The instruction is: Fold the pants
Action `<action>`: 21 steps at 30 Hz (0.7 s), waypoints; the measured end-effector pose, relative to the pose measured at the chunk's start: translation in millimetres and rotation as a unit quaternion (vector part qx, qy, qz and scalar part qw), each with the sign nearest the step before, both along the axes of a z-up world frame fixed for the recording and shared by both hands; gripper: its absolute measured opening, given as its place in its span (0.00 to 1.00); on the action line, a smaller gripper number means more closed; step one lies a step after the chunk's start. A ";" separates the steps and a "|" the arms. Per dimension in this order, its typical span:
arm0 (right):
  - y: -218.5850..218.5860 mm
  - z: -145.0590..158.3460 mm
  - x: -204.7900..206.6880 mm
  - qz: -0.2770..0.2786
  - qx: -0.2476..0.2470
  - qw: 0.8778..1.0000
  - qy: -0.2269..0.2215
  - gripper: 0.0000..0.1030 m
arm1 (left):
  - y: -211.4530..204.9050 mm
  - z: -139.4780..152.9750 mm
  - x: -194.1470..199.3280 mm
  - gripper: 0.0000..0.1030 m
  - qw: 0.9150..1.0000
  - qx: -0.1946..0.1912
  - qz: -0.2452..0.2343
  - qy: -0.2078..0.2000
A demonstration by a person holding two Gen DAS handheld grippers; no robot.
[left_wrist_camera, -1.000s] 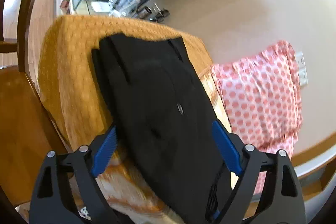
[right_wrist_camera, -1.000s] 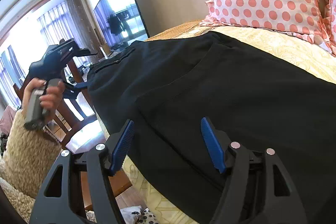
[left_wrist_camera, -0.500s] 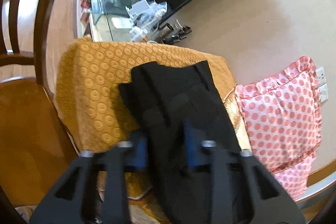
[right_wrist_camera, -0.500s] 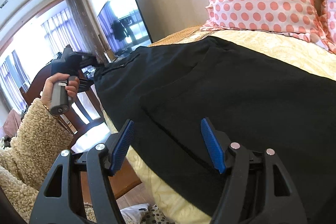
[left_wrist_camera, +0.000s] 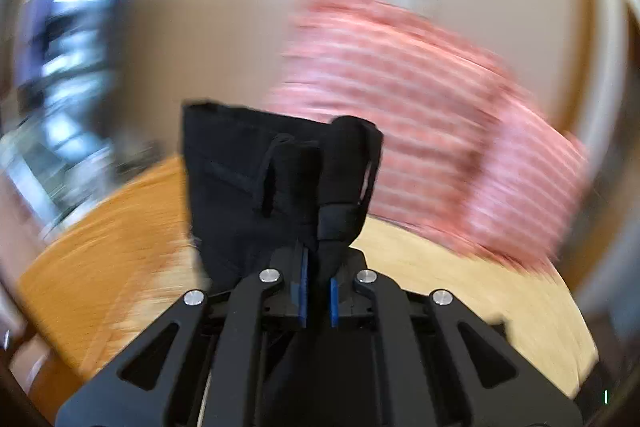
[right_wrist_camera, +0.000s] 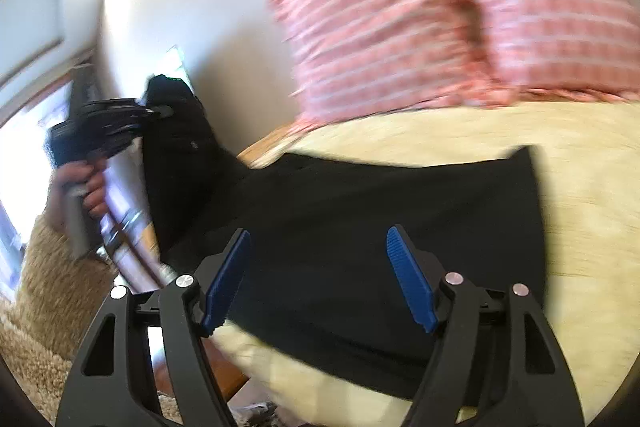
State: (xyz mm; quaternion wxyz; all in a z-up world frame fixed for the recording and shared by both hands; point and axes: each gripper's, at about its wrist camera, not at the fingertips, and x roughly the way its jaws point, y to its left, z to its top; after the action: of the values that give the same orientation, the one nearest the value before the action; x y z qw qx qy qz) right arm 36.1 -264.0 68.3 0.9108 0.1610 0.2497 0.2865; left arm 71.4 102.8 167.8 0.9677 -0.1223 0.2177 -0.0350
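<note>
Lifted since before, black pants [left_wrist_camera: 256,187] pinched in left hand-held gripper [left_wrist_camera: 316,291], right hand-held gripper [right_wrist_camera: 320,279] spread, apparently hovering, blurred.

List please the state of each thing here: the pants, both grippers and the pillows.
pants: one end lifted, the rest flat on the bed
left gripper: shut on pants
right gripper: open, holding nothing
pillows: standing against the wall
bed: covered, yellow

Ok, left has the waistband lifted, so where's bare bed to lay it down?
Bare cream bedspread lies between the pink pillows and the far edge of the black pants, and again right of the hem. Crowded nearer: pants fill the space under the open right gripper. Left gripper grips fabric.
</note>
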 end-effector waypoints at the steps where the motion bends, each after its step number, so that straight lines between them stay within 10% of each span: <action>1: -13.9 -0.9 -0.9 -0.024 0.004 1.000 0.003 0.70 | -25.1 1.5 0.8 0.07 0.999 0.011 -0.037 -0.004; 6: -73.7 -11.9 -5.9 -0.125 0.020 0.992 0.026 0.70 | -152.5 -45.1 -8.5 0.07 0.963 0.029 -0.262 0.048; 11: -100.7 -23.8 -5.4 -0.168 0.029 0.984 0.053 0.70 | -199.3 -124.9 -13.6 0.07 0.927 0.031 -0.342 0.152; 18: -102.4 -25.0 1.7 -0.168 0.023 0.984 0.050 0.70 | -165.3 -74.1 -1.6 0.06 0.950 -0.027 -0.296 0.097; 21: -101.0 -24.7 -1.0 -0.170 0.020 0.984 0.046 0.70 | -189.9 -59.2 -20.6 0.06 0.950 0.033 -0.307 0.052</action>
State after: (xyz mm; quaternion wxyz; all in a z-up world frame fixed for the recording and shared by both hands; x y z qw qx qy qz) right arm 35.1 -365.0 43.5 0.9303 0.2328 0.2546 0.1247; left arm 50.8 -87.1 108.6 0.9011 -0.0195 0.2957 -0.3167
